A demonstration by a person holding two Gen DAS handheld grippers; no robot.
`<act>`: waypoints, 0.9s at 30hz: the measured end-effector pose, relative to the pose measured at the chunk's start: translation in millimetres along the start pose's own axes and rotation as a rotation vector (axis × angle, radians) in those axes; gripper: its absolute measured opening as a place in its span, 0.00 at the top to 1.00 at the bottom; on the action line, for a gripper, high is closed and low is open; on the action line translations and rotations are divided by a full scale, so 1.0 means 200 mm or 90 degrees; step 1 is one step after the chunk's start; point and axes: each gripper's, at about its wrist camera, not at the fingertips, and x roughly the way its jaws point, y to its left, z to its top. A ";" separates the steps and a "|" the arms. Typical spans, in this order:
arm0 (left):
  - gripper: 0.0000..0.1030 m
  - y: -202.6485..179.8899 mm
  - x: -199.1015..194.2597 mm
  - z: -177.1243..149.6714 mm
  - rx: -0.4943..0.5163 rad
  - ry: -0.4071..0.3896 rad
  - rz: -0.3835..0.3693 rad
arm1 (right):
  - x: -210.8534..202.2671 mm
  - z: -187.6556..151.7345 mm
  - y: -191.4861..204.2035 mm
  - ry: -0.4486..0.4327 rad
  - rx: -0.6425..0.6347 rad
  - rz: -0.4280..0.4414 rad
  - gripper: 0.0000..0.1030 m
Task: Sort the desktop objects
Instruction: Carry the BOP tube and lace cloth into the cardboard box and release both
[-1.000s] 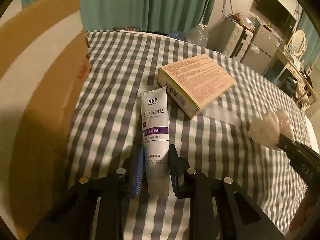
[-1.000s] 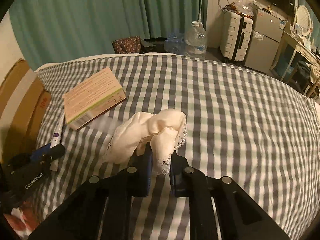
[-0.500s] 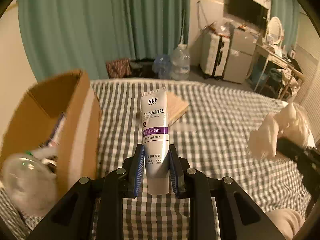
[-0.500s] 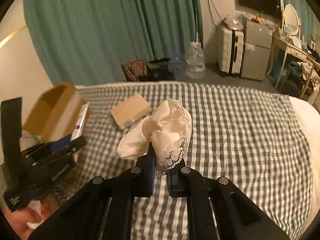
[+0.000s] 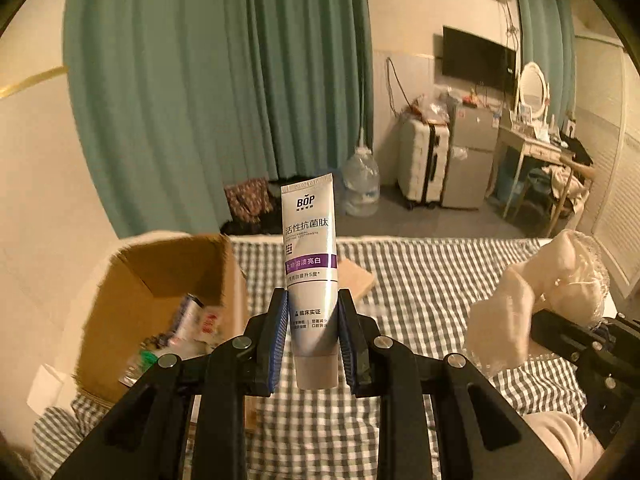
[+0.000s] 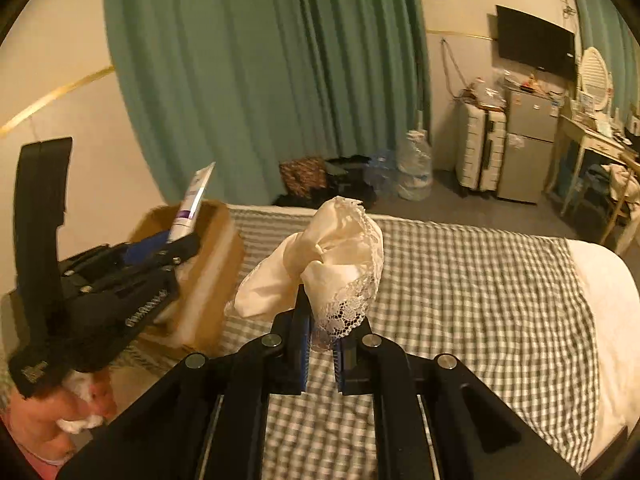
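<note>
Toothpaste tube [image 5: 310, 276] and lace cloth [image 6: 336, 264] now lifted off bed, cardboard box [image 5: 160, 280] nearer

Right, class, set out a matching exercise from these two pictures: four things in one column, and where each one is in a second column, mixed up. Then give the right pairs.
Things:
1. toothpaste tube
2. lace cloth
3. cardboard box
4. flat packet

Places:
A. lying on the checked bedcover
B. clamped in the right gripper
C. clamped in the left gripper
D. standing open at the bed's left edge, with things inside

Pairs: 1-C, 2-B, 3-D, 4-A
</note>
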 end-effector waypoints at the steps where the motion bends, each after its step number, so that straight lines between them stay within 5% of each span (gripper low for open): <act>1: 0.77 0.04 -0.03 0.01 -0.010 -0.014 0.005 | -0.02 0.01 0.04 0.000 -0.008 0.005 0.92; 12: 0.76 0.46 -0.08 0.03 -0.065 -0.041 0.061 | 0.07 0.11 0.51 0.004 -0.087 0.089 0.92; 27: 0.76 0.93 0.41 -0.18 -0.122 0.078 0.135 | 0.68 0.14 0.92 0.098 -0.160 0.139 0.92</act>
